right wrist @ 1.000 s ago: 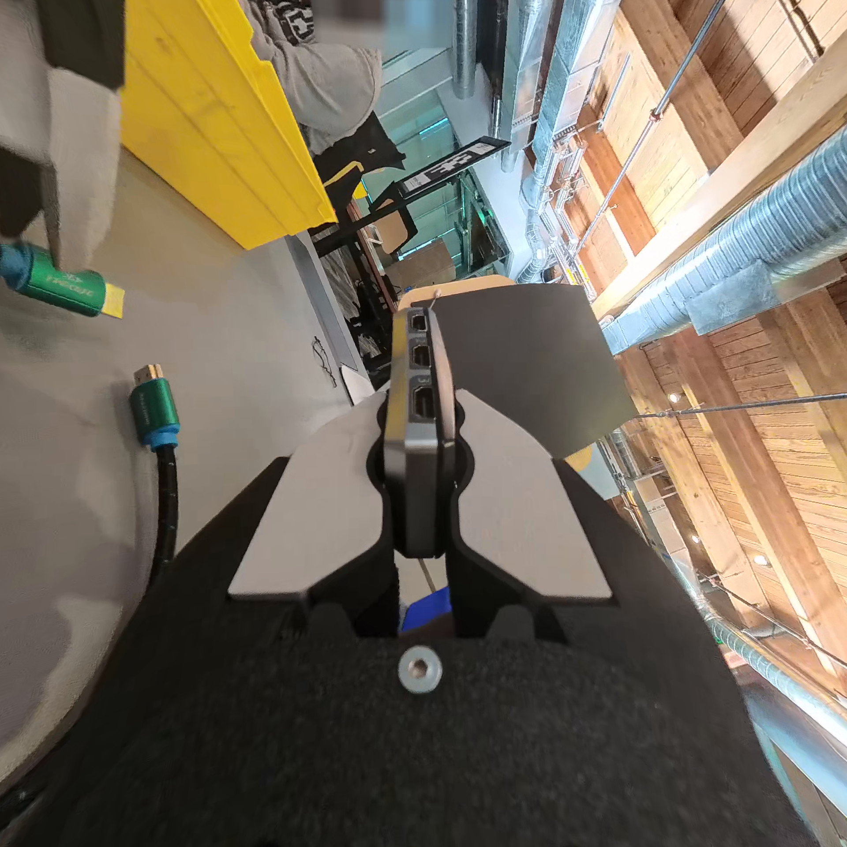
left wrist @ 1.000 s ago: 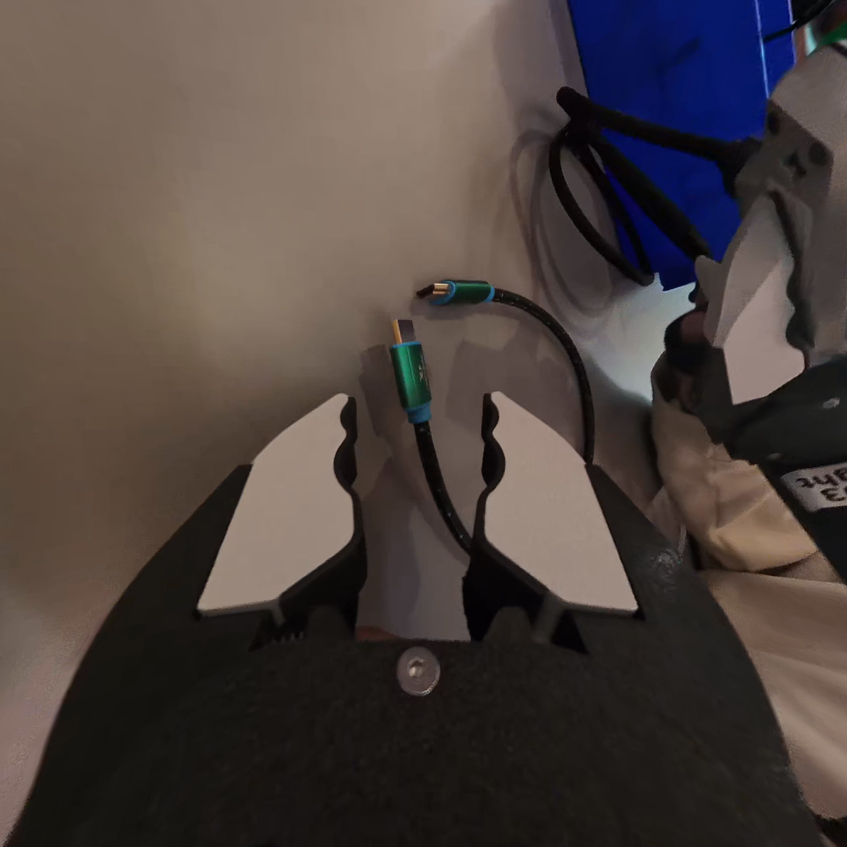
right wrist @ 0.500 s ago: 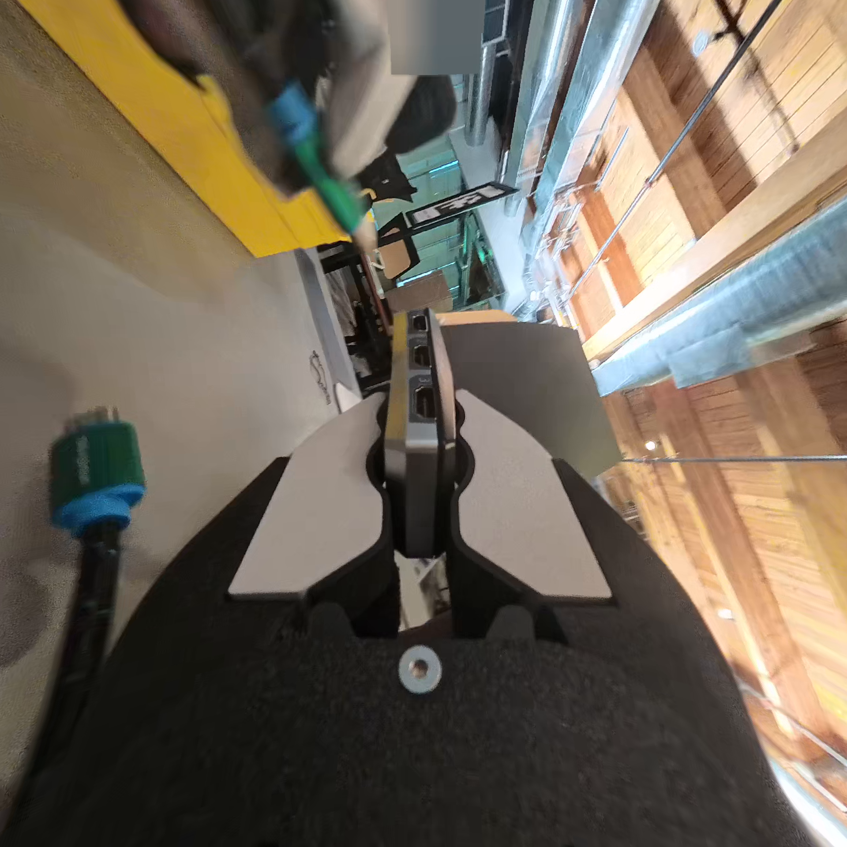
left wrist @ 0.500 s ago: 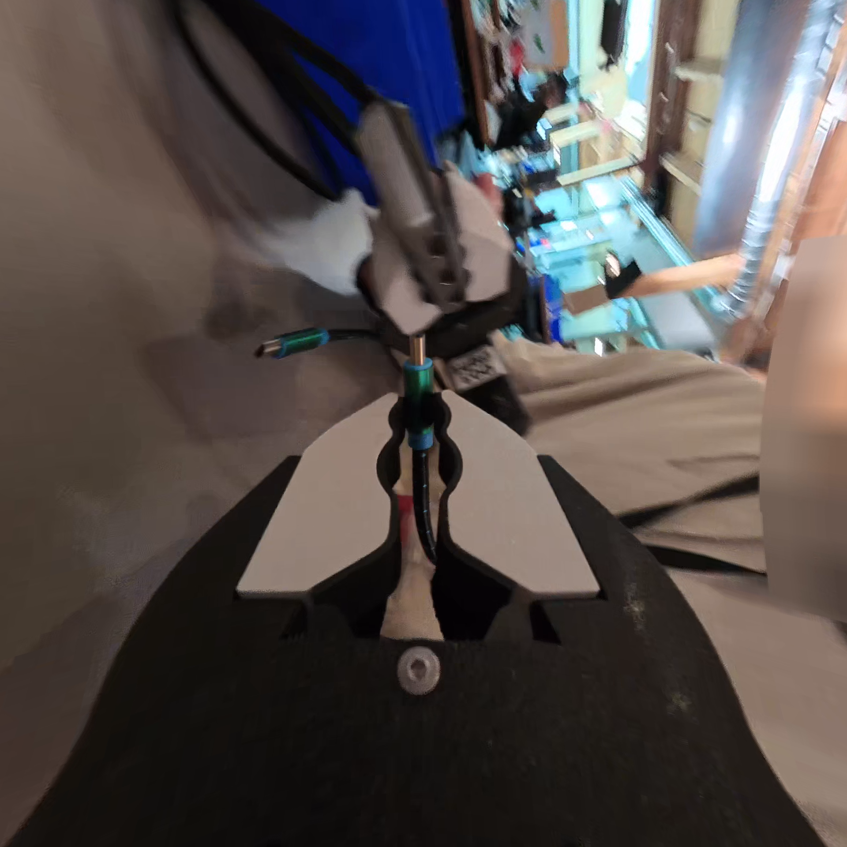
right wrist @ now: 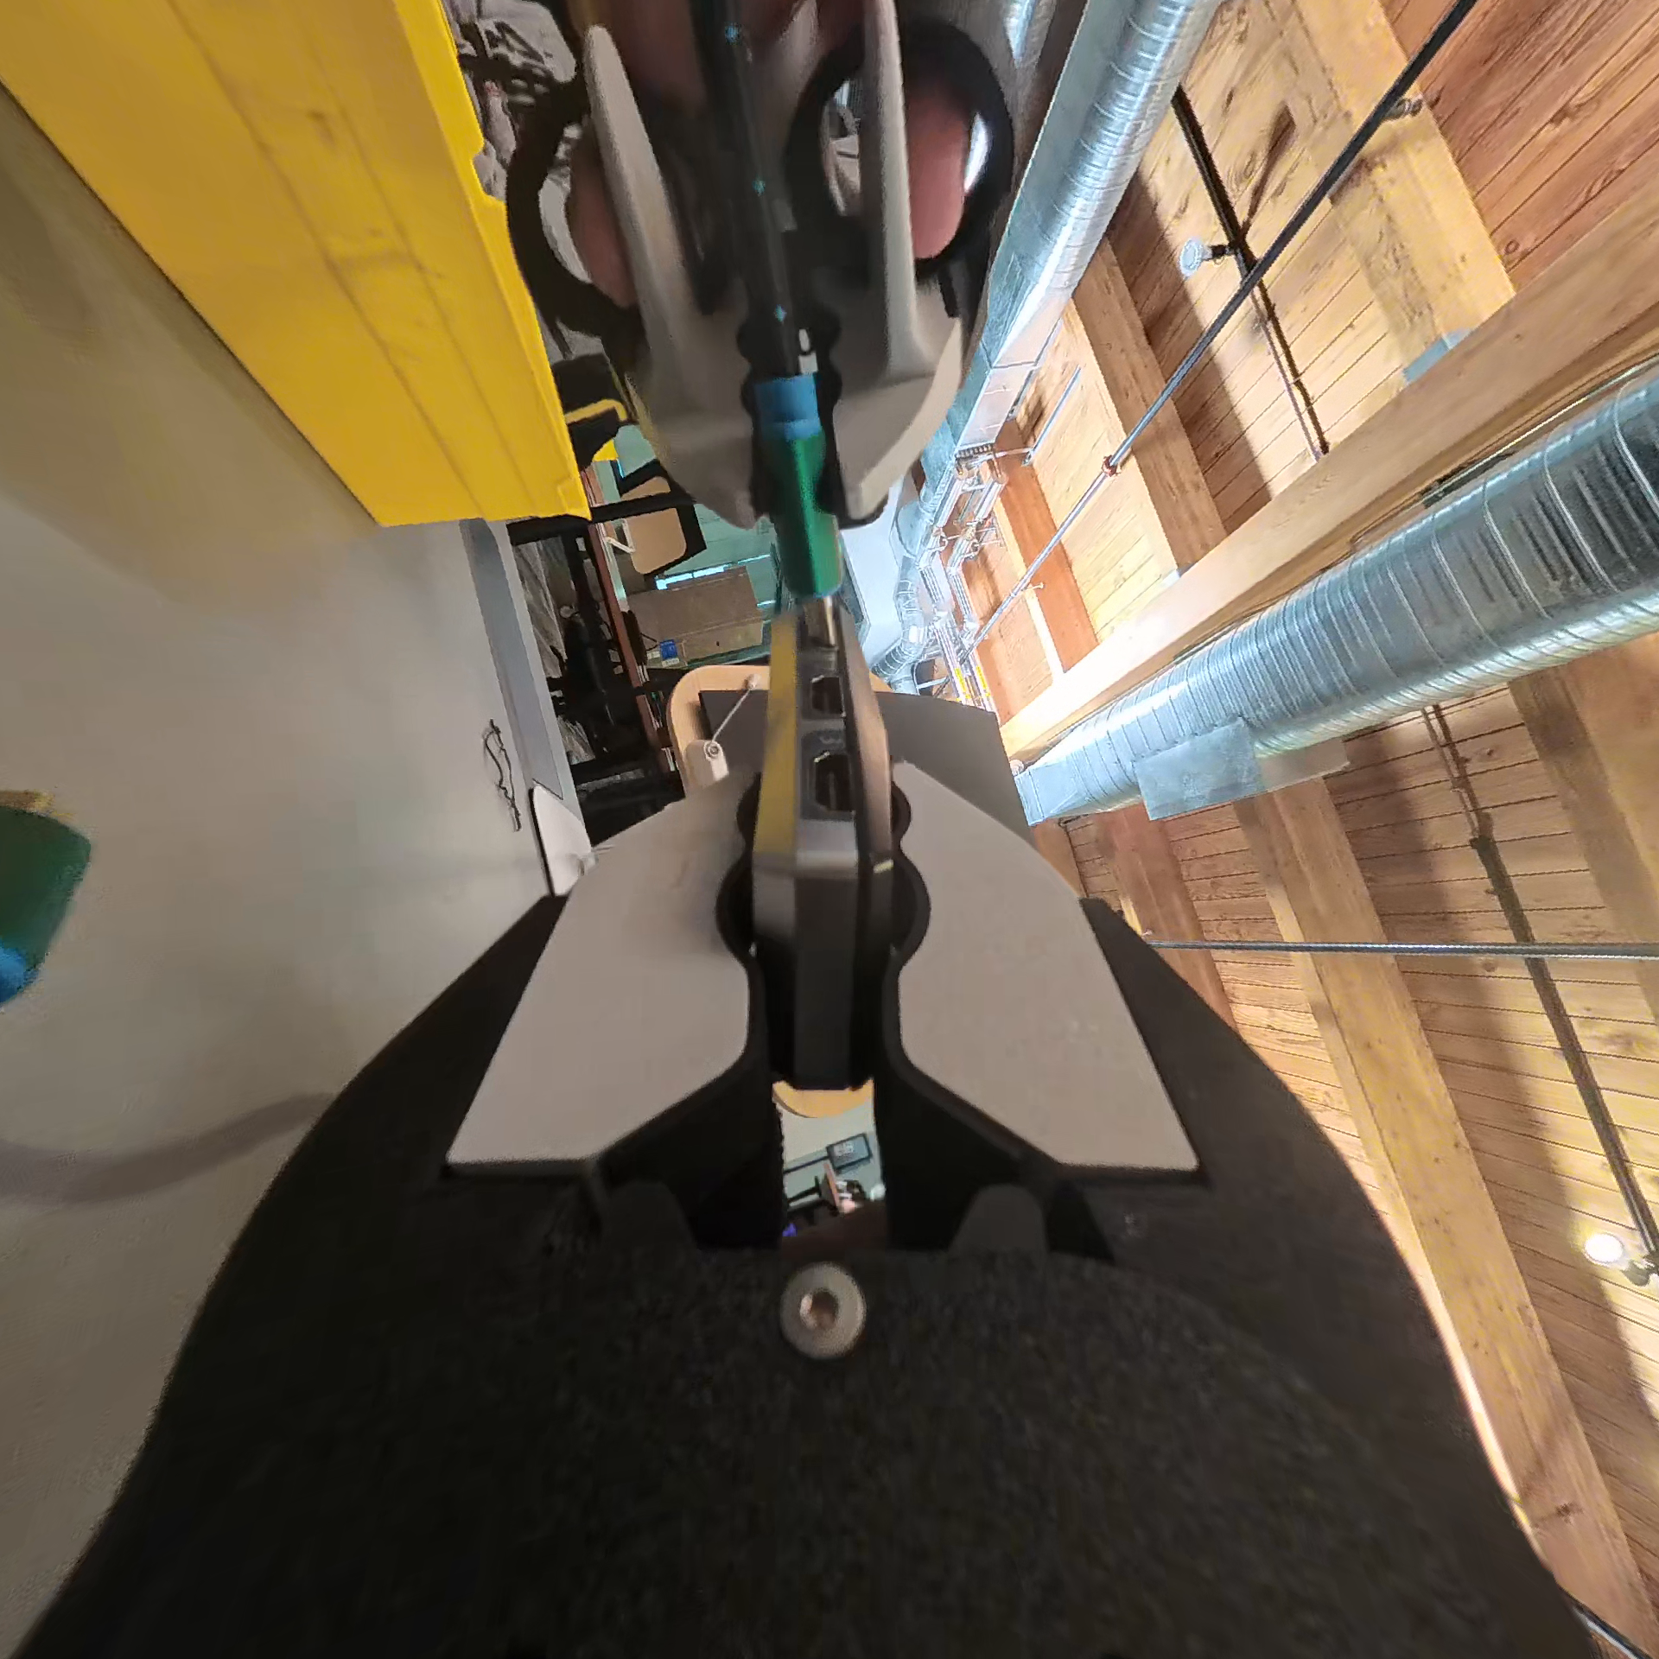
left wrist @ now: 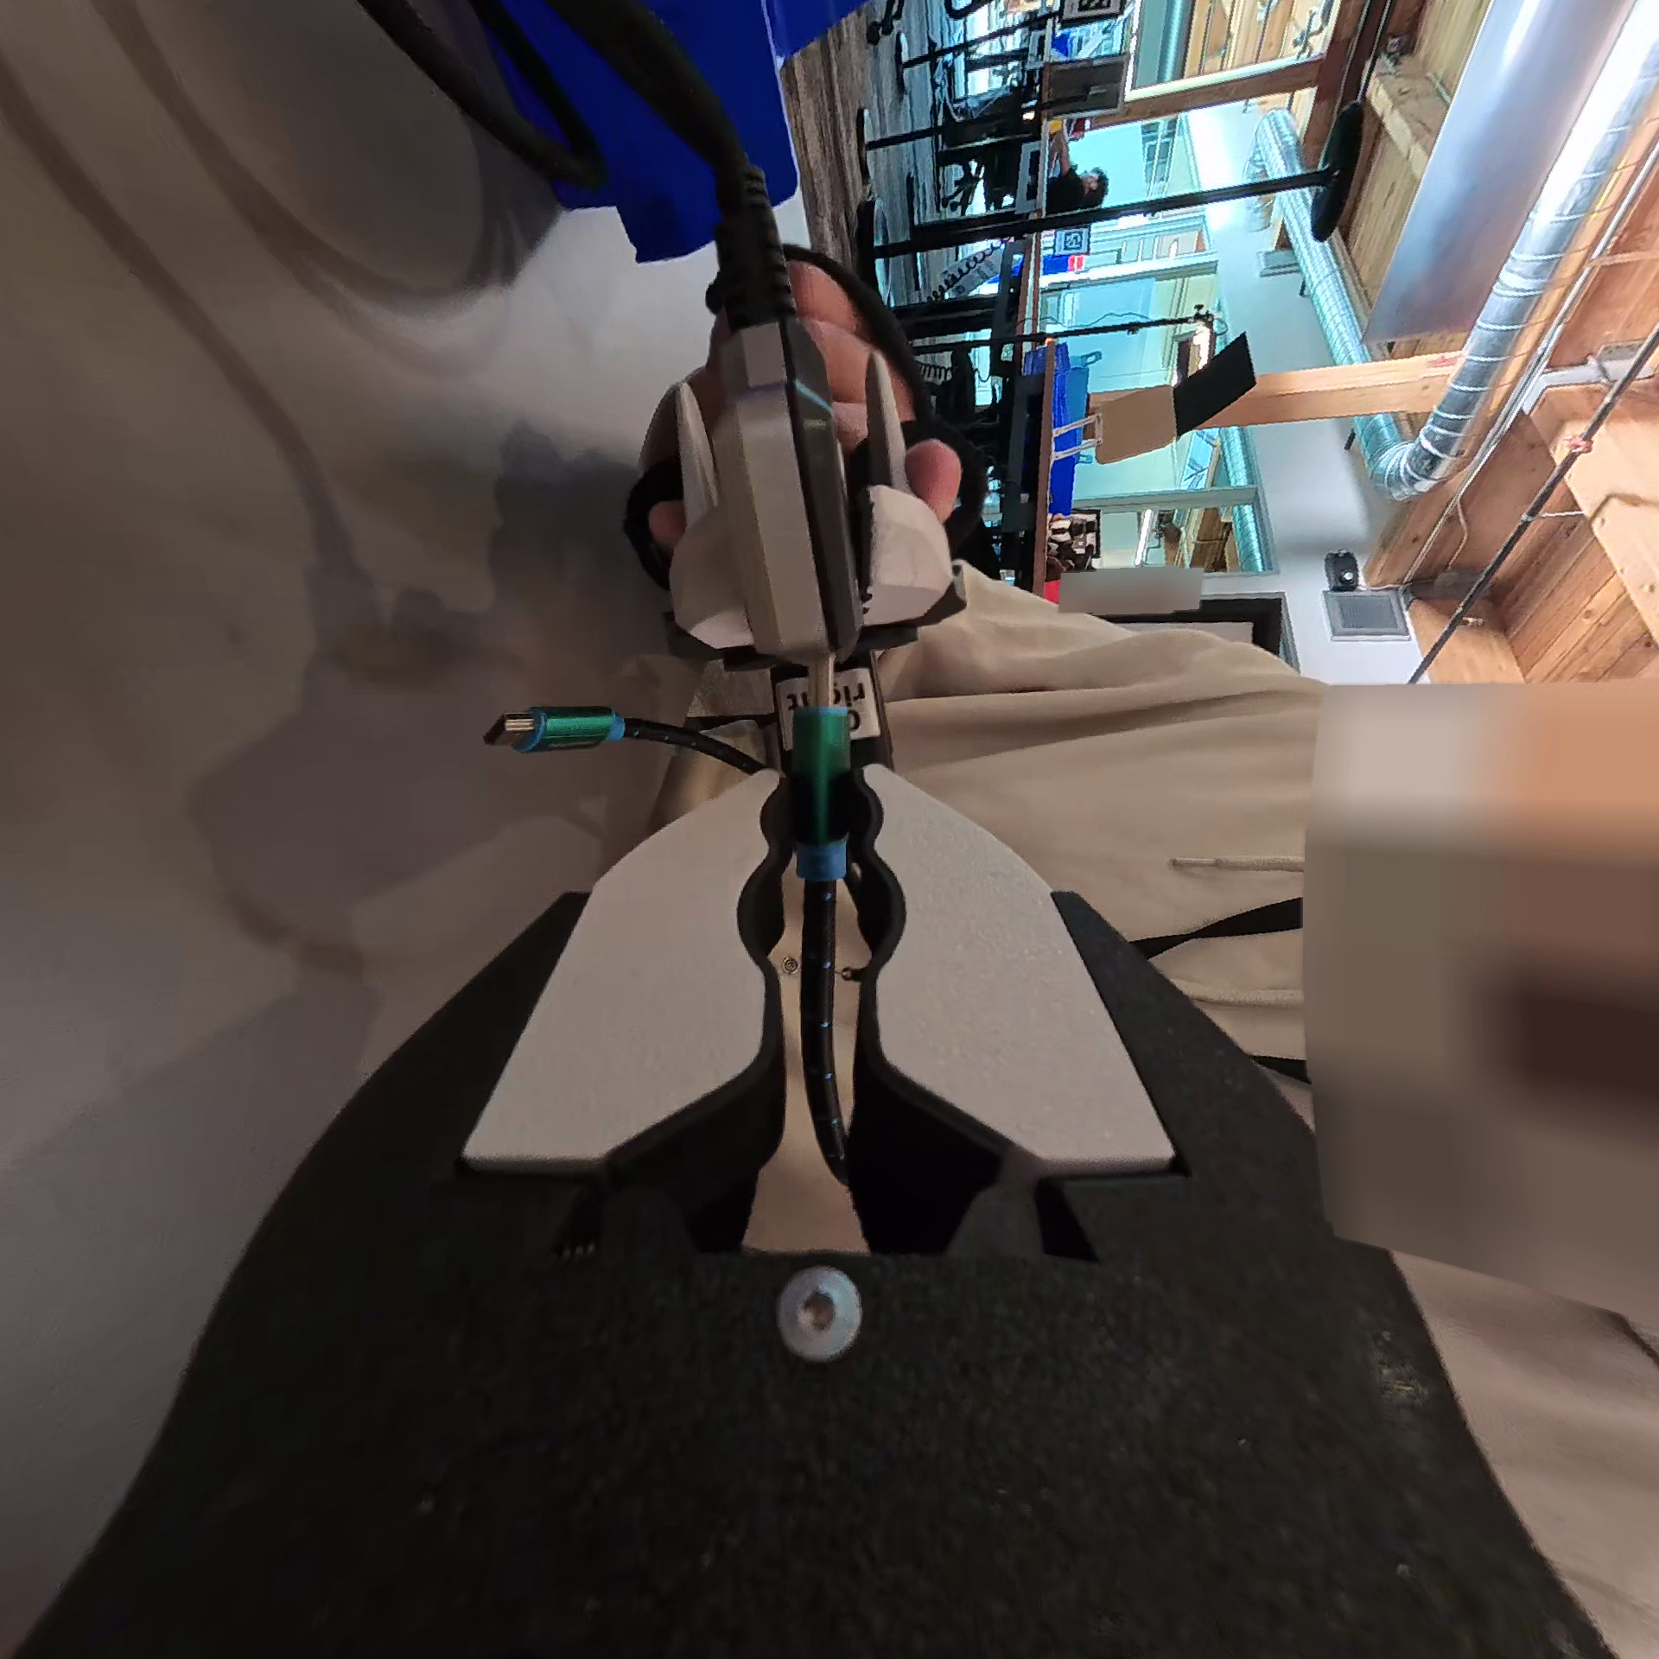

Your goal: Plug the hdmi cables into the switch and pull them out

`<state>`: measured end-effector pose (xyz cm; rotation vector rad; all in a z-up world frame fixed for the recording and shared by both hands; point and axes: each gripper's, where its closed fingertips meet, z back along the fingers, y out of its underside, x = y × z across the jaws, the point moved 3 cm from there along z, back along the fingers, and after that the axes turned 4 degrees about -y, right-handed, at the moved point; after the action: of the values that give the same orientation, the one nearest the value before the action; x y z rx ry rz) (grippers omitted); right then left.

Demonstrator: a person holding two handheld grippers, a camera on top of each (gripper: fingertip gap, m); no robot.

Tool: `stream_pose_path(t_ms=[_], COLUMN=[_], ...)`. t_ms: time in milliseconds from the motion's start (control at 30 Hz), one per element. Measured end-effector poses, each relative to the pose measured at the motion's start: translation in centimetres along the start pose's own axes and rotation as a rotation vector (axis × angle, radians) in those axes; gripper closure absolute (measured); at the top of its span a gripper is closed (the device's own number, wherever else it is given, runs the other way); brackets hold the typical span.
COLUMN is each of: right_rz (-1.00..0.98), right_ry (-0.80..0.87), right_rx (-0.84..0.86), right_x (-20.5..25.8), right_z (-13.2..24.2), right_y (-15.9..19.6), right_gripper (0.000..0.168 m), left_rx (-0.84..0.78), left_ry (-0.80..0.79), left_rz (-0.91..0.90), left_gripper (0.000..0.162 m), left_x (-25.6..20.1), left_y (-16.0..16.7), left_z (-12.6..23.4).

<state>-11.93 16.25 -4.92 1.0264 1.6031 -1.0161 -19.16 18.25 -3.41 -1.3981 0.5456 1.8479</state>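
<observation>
A: Count first. Two hand-held grippers. The left hand-held gripper (left wrist: 819, 799) is clenched on a green HDMI plug (left wrist: 817, 763), its blue collar sitting between the finger notches, its black braided cable (left wrist: 826, 1032) running back between the fingers.

B: And the right hand-held gripper (right wrist: 821, 862)?

A: Clenched on the grey HDMI switch (right wrist: 821, 916), held edge-on. From the right wrist view, two open ports (right wrist: 830, 781) show along that edge (a third, at the far end, is where the plug's metal tip meets the switch; how deep it sits, I cannot tell).

B: Cables?

A: Two green HDMI plugs in all. The second plug (left wrist: 561, 727) lies loose on the pale tabletop (left wrist: 269, 898), off to the left of the held one, well apart from the switch. The switch's own thick black lead (left wrist: 745, 206) leaves its far end, seen in the left wrist view.

B: Surroundings?

A: A blue bin (left wrist: 664, 135) beyond the switch in the left view; a yellow bin (right wrist: 314, 269) on the tabletop in the right view. A person's cream sleeve (left wrist: 1077, 763) behind the right gripper. Overhead, wooden beams (right wrist: 1347, 449) and silver ducting (right wrist: 1391, 628).

B: Anything in the way?

A: The left gripper's fingers (right wrist: 682, 269) crowd the space just past the switch in the right view, hiding part of the far end.
</observation>
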Motion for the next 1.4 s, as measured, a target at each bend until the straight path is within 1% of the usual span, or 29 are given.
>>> stream_pose_path(t_ms=[433,533,600,733,800,867,967,1000,1067,1100,1167,1200,1300,1400], right_rz=[0.092,0.057,0.048,-0.019,-0.042,-0.041,-0.035,-0.036,-0.069,-0.097,-0.162,-0.194,-0.226,-0.189], right_ry=[0.037,0.013,-0.007,-0.079,-0.095,-0.108,-0.127,-0.122,-0.122,-0.116,-0.107,-0.105,-0.100,-0.103], right_rx=[-0.022,-0.012,0.003,0.071,0.085,0.109,0.133,0.134,0.136,0.136,0.139,0.142,0.140,0.124], right_x=[0.1,0.6,0.9,1.6,1.6,1.7,2.1,2.1,2.0,1.8,1.2,0.9,0.7,1.0], right_z=[0.6,0.6,0.5,-0.1,-0.4,-0.5,-0.5,-0.5,-0.4,-0.3,-0.3,-0.3,-0.4,-0.3], right_y=[-0.5,-0.6,-0.5,0.2,0.5,0.8,1.2,1.2,1.3,1.4,1.6,1.7,1.6,1.0], right_gripper=[0.146,0.147,0.147,0.146,0.146,0.145,0.146,0.146,0.146,0.146,0.146,0.146,0.146,0.146], left_rx=[0.068,0.079,0.057,-0.069,-0.149,-0.233,-0.451,-0.535,-0.688,-0.736,-0.765,-0.762,-0.802,-0.869], left_ry=[-0.018,-0.092,-0.211,-0.455,-0.542,-0.611,-0.726,-0.782,-0.936,-0.971,-0.942,-0.898,-0.817,-0.853], left_rz=[0.009,-0.036,-0.136,-0.371,-0.470,-0.560,-0.721,-0.768,-0.793,-0.774,-0.706,-0.694,-0.781,-0.880], left_gripper=[0.152,0.152,0.151,0.147,0.145,0.136,0.129,0.129,0.129,0.129,0.131,0.131,0.131,0.132], left_x=[0.1,0.4,0.8,1.1,0.8,0.0,-1.9,-2.2,-1.1,0.0,2.4,3.1,2.9,2.0], left_y=[0.1,0.1,-0.1,-1.1,-1.2,-1.0,-0.3,0.2,1.6,2.5,4.1,4.6,4.5,3.2], left_z=[-0.5,-0.5,-0.5,0.0,0.2,0.8,2.8,3.8,6.1,6.7,6.2,5.0,1.2,-0.1])
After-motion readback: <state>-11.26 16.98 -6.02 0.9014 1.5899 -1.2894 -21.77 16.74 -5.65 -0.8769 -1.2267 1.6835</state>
